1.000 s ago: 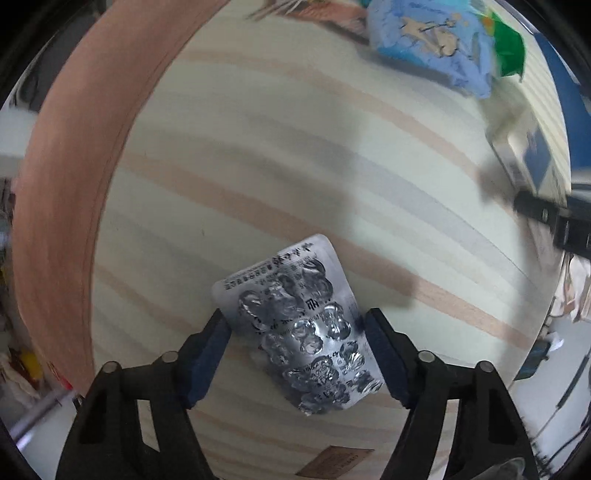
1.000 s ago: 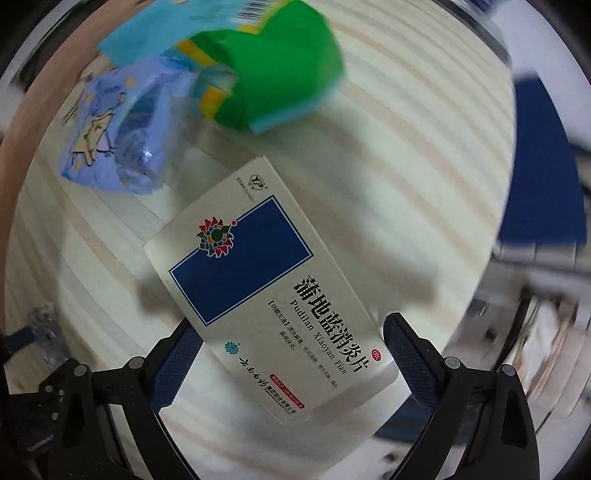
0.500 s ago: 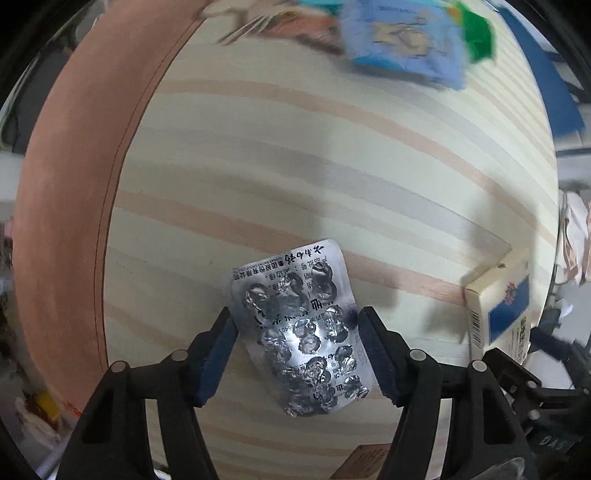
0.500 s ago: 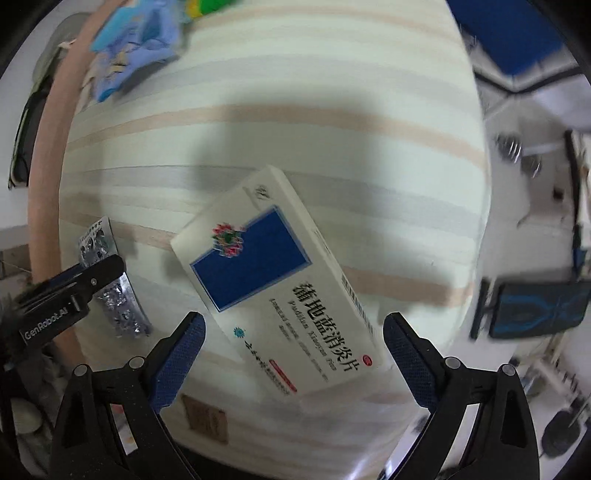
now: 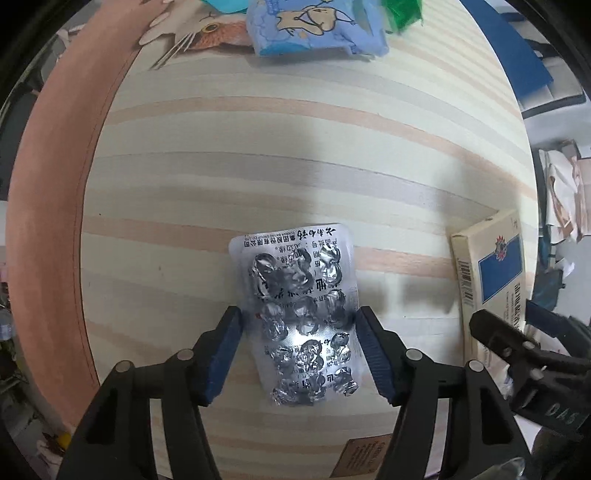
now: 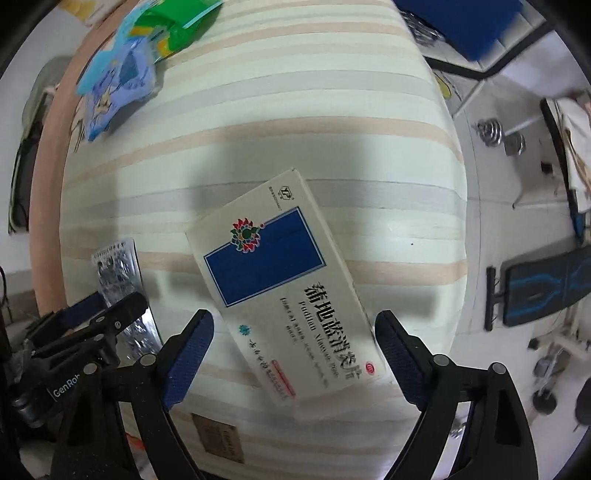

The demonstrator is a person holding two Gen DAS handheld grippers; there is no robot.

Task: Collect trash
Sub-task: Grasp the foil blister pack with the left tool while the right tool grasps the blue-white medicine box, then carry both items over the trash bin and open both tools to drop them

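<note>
Silver foil of an emptied blister pack (image 5: 301, 314) is lying flat on the striped table (image 5: 258, 155), between the left gripper's (image 5: 299, 350) blue pads; its jaws have just been closing and now sit at the pack's edges, though I cannot tell if they are pressing. Beside it, the medicine box (image 6: 284, 284) is resting under the right gripper (image 6: 293, 358), whose jaws have been narrowing yet are standing clear of it. A second ago the box was far from the foil; now they are neighbours. Blue wrapper (image 5: 317, 29) is lying at the far edge.
</note>
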